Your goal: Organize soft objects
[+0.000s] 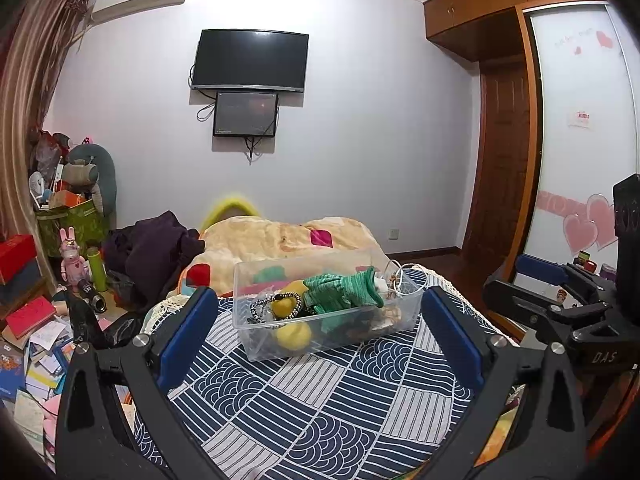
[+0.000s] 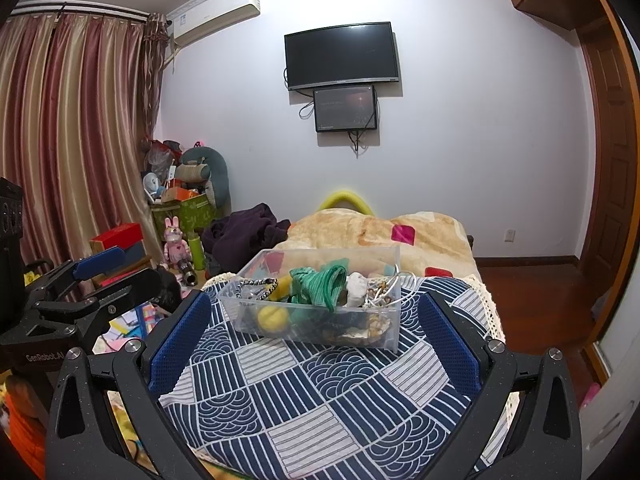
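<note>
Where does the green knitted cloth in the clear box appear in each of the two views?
Left wrist view: the green knitted cloth lies right of centre in the clear box, beside the yellow ball.
Right wrist view: the green knitted cloth sits mid-box, left of a white object.
Shared landmark: the wall television above the bed.

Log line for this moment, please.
left gripper: open, empty | right gripper: open, empty | clear bin: on patterned bedspread, holds green cloth | both short of bin
</note>
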Tool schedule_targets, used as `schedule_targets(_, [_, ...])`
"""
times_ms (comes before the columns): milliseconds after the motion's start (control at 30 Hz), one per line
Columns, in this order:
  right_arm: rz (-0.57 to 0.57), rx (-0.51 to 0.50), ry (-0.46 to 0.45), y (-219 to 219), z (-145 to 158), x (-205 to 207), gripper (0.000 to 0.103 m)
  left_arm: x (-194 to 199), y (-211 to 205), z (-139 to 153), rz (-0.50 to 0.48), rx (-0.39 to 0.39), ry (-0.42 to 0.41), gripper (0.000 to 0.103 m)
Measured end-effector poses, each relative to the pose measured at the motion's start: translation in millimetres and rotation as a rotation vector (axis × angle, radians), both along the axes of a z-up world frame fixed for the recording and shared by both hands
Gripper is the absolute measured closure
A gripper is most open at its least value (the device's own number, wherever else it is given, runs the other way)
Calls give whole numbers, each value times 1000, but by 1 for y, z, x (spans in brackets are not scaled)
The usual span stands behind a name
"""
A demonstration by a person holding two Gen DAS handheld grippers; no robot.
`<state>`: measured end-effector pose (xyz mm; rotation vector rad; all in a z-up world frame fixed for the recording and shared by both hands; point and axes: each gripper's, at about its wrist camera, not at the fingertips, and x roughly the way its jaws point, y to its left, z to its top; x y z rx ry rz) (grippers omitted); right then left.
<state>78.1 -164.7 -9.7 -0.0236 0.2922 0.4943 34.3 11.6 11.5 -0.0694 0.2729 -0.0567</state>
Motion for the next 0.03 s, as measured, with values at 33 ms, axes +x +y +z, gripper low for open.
schedule_targets(33, [0,-1,1,0,0,0,0,0,0,0,-1,-1,1,0])
